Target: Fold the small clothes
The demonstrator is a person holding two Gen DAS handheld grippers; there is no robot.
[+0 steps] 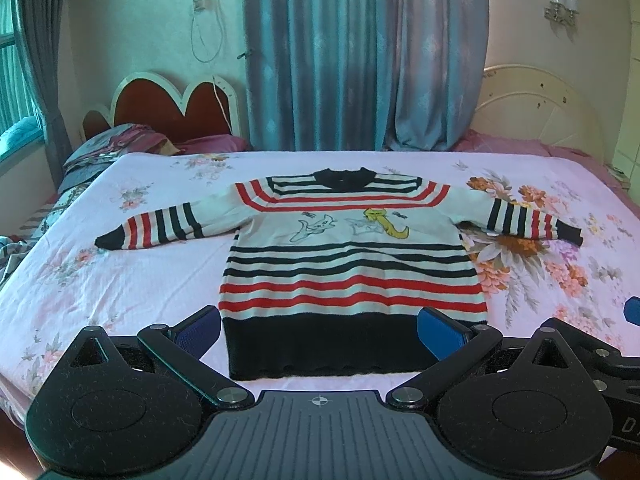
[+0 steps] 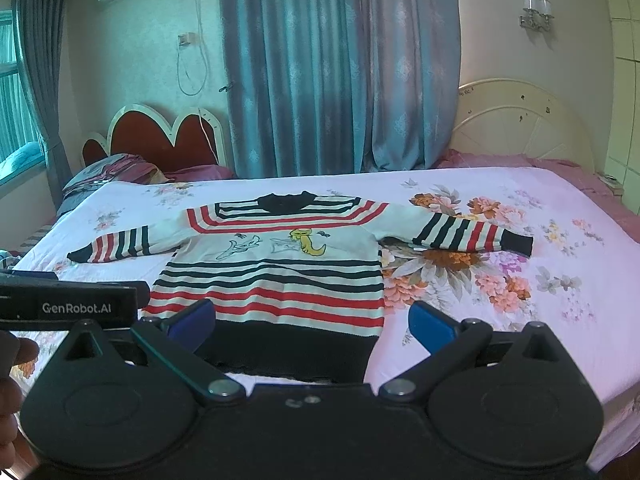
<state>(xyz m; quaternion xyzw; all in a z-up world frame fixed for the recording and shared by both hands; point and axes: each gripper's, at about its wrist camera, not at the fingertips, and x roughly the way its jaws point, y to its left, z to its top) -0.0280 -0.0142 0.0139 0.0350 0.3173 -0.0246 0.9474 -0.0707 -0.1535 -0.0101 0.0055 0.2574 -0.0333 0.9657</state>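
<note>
Sweater: a small striped sweater (image 1: 348,264) lies flat and face up in the middle of the bed (image 1: 140,280), its dark hem (image 1: 320,344) at the near edge, its collar (image 1: 342,178) toward the curtain (image 1: 320,56).
Sleeves: 2, both stretched straight out from the sweater's body, 1 to each side, which looks like the usual starting layout for folding since each sleeve can be turned inward cleanly.
Landmark: the hem, the part of the sweater nearest both cameras.
Left hand-held gripper (image 1: 318,330): spread wide with nothing between its blue pads (image 1: 200,330); it hovers just in front of the hem, the 2 pads standing roughly at the hem's 2 corners.
Right hand-held gripper (image 2: 310,324): likewise wide apart and empty, sitting just in front of the hem but shifted toward its right corner, so bare floral sheet shows beyond the right pad (image 2: 432,330).
Why so placed: my reading is that both tools are held back and open so the whole sweater stays in view before a grasp point is picked.
Person: a hand (image 2: 12,380) shows at the far left of the right wrist view, below the other tool's body (image 2: 68,300).
Stage: judging by the flat layout, no fold is made yet.
Likely need: a pinch at a sleeve end or hem corner.
</note>
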